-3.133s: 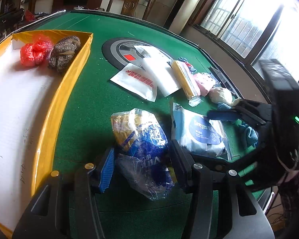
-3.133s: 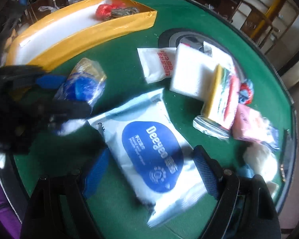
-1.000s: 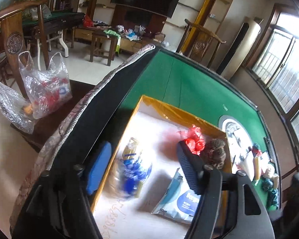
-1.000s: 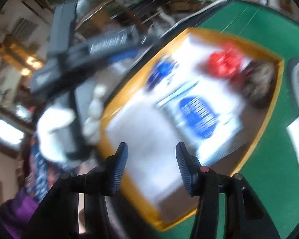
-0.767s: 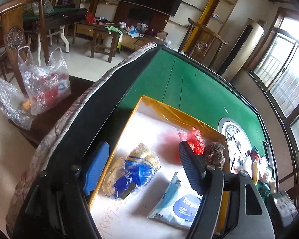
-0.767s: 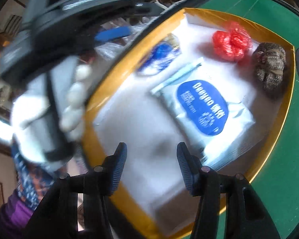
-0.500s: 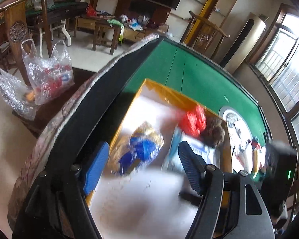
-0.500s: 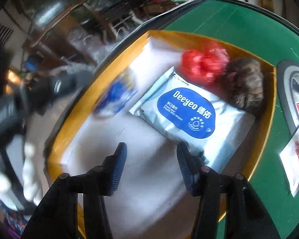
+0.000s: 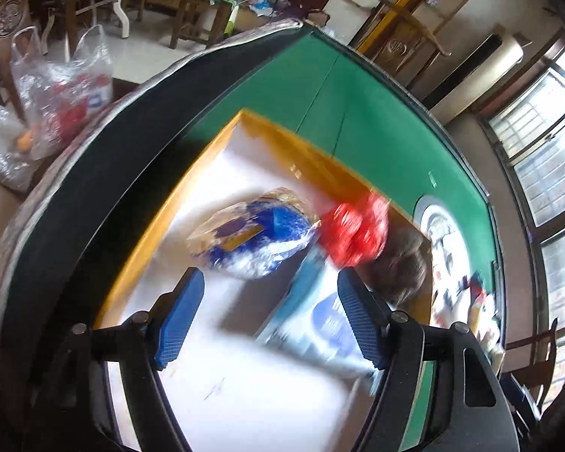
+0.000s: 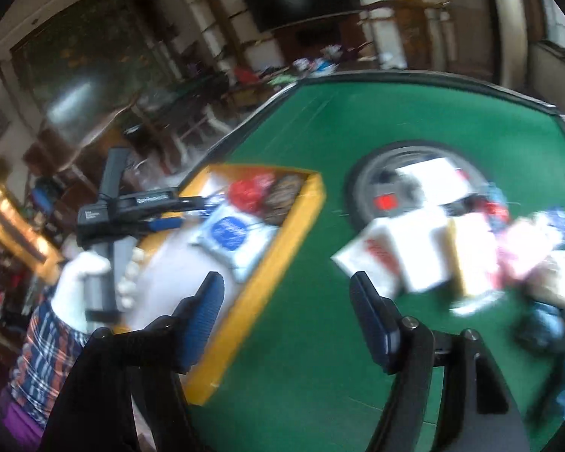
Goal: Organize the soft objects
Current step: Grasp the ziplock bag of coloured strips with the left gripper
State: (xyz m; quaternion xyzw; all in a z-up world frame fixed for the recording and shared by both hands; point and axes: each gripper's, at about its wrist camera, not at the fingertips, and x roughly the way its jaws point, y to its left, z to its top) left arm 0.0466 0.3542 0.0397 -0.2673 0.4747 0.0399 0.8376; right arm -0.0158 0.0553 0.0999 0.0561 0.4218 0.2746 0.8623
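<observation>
Sorting soft items into the yellow-rimmed tray (image 9: pixel 211 150), partly done.
Four are lying in it ahead of the left gripper (image 9: pixel 269 316): blue bag (image 9: pixel 256 237), red bundle (image 9: pixel 354 233), brown ball (image 9: pixel 403 267), wipes pack (image 10: pixel 231 233). Several packets (image 10: pixel 422 252) are waiting ahead-right of the right gripper (image 10: pixel 286 309). Both grippers are spread, empty.

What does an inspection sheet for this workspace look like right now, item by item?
Surface: green felt table, round grey centre panel.
Job's things: yellow-walled tray holds wipes pack, blue-and-yellow bag, red bag, brown knit item.
Clutter: blurred pile of white, yellow and pink packets on the felt, right of the tray.
Grippers: left tongs open and empty above the tray; right tongs open and empty above the tray's wall.
Cables: nothing seen.
Surroundings: wooden chairs, windows, plastic bags on the floor.
</observation>
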